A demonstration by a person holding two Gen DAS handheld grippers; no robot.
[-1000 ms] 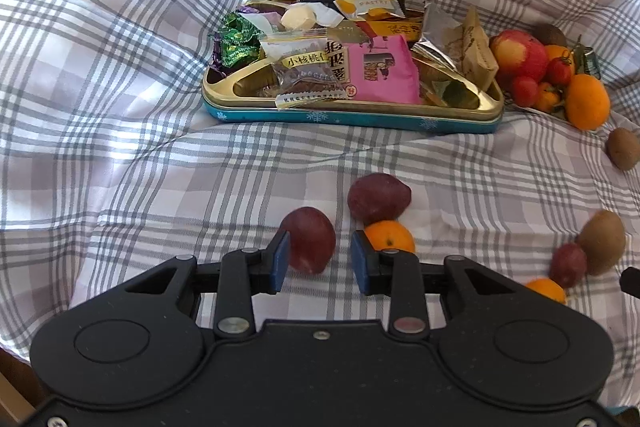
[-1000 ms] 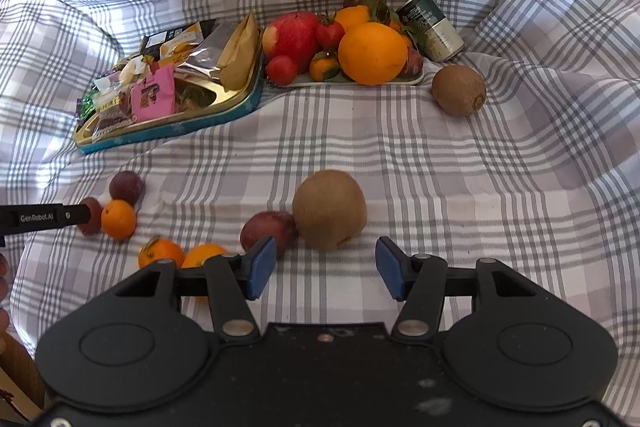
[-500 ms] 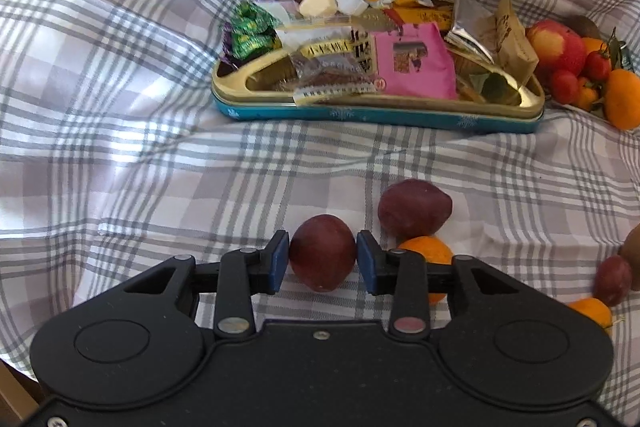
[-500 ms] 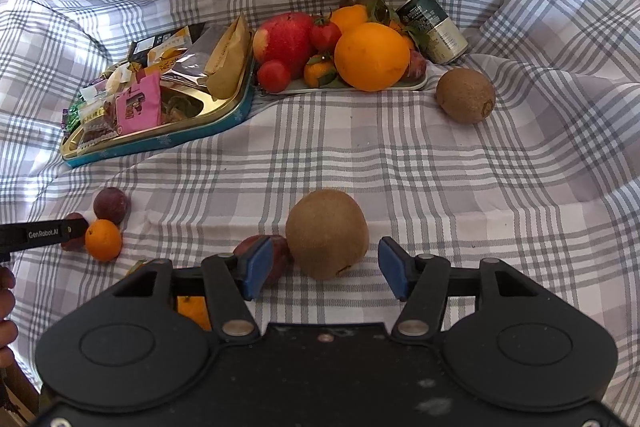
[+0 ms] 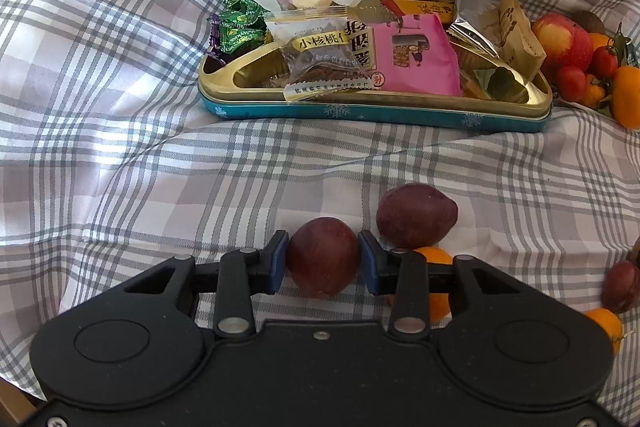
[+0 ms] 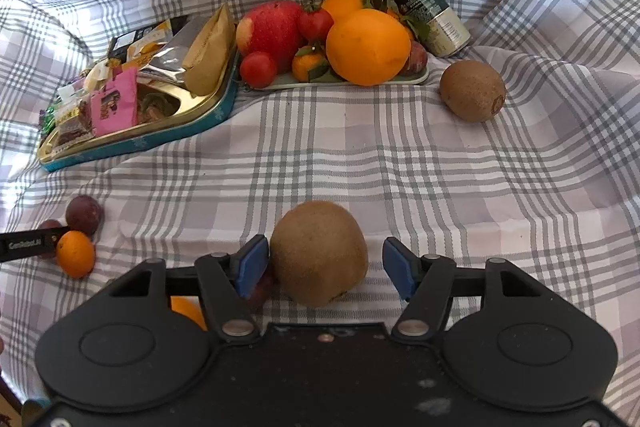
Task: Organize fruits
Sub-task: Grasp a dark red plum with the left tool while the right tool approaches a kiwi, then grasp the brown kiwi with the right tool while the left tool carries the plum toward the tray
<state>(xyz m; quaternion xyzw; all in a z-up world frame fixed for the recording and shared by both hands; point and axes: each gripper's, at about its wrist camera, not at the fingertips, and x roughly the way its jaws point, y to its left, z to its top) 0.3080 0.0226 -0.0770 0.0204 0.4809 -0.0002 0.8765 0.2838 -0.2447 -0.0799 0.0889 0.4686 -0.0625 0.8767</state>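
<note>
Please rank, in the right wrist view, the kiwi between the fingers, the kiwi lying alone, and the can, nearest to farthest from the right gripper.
1. Kiwi, between the right gripper's fingers.
2. Lone kiwi, farther back on the right.
3. Can, farthest, behind the fruit plate.

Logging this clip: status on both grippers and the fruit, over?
Left gripper jaws just opened, framing plum, grip unclear. Right gripper open, just widening around kiwi; gap on one side. Second plum crowds the left pad.
</note>
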